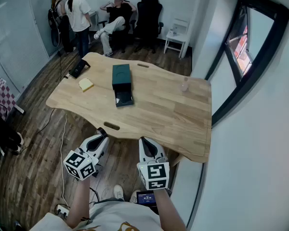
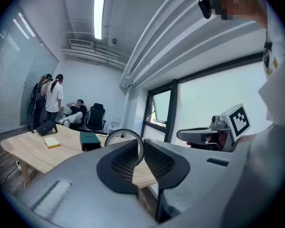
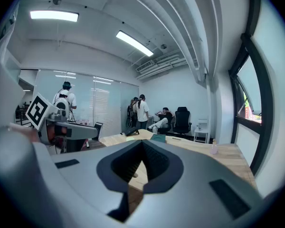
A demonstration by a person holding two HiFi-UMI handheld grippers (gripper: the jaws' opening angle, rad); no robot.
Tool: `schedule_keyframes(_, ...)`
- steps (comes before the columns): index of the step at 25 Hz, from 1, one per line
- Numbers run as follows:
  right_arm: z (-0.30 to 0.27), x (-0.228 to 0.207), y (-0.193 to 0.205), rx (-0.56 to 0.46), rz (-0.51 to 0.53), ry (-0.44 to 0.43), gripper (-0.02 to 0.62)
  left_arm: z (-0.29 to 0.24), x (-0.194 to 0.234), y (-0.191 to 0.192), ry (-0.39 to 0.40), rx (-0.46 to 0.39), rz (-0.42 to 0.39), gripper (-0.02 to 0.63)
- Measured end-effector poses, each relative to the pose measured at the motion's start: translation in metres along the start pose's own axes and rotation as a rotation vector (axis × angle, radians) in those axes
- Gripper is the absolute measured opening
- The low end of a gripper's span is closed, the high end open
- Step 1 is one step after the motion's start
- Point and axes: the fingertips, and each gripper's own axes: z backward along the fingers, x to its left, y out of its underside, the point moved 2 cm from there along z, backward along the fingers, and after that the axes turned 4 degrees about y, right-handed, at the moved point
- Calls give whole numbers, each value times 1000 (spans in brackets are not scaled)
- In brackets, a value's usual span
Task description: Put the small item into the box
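Desk point(image 1: 154, 107): pale wood with a wavy outline. It fills the middle of the head view, with wood flooring around it.

Box point(image 1: 121, 75): dark green and oblong, lying near the desk's centre with its long side running away from the person. A darker open section sits against its near end.

Left hand-held gripper point(image 1: 101, 137): held on a bare forearm that comes up from the lower frame edge. It stays short of the desk's near edge, over the floor. The body is tilted inward, its marker cube toward the person and its nose toward the desk. In the left gripper view the jaws are drawn together, tips meeting, with nothing between them.

Right hand-held gripper point(image 1: 145, 143): just beside the left one and nearly parallel to it, forearm straight behind. It also stops short of the desk edge and points at the desk. The right gripper view shows its jaws closed and empty.

Black device point(image 1: 79, 68): at the desk's far-left corner.

Small yellow item point(image 1: 85, 84): flat on the desk, left of the box and apart from it. It lies well away from both grippers.

Small clear bottle point(image 1: 184, 84): upright, right of the box, well apart.
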Motion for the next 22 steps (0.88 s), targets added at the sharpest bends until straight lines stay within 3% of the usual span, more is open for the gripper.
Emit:
schedule_keyframes(9, 5, 7, 9, 6, 7, -24, 1, 10, -3, 6, -6, 9, 13, 41)
schedule_keyframes(22, 14, -12, 28, 26, -37, 7, 2, 15, -8, 13, -39, 18, 12, 41)
